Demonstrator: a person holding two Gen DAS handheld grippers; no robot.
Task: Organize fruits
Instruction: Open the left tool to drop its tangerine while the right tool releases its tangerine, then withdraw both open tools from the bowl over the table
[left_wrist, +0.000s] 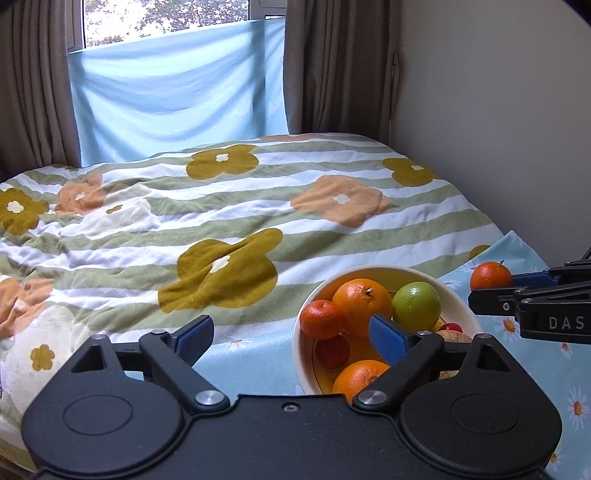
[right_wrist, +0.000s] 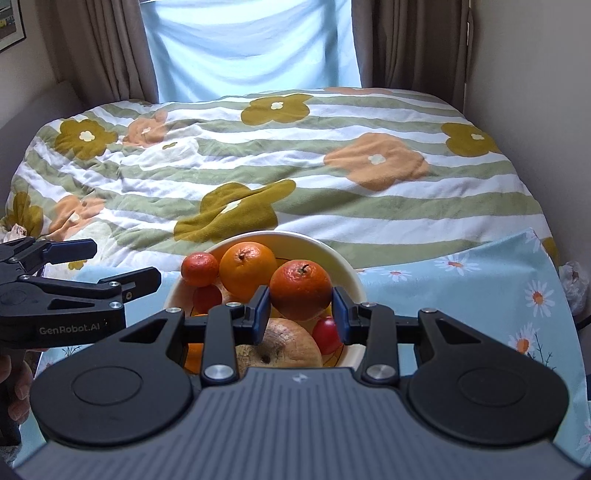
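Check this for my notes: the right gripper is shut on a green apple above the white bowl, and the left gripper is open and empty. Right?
One thing is wrong: the right gripper is shut on a reddish-orange round tangerine, not a green apple, as the right wrist view shows. It does hold it above the white bowl, and the left gripper is open and empty.

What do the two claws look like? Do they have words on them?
Both claws are black plastic with two round discs at the back and silver screws on the link arms. The fingers end in blue pads. The left claw has "GenRobot.AI" printed in pale letters on its side. The right claw has a grey ribbed top with a small white logo; its side shows the letters "DAS". No cables show.
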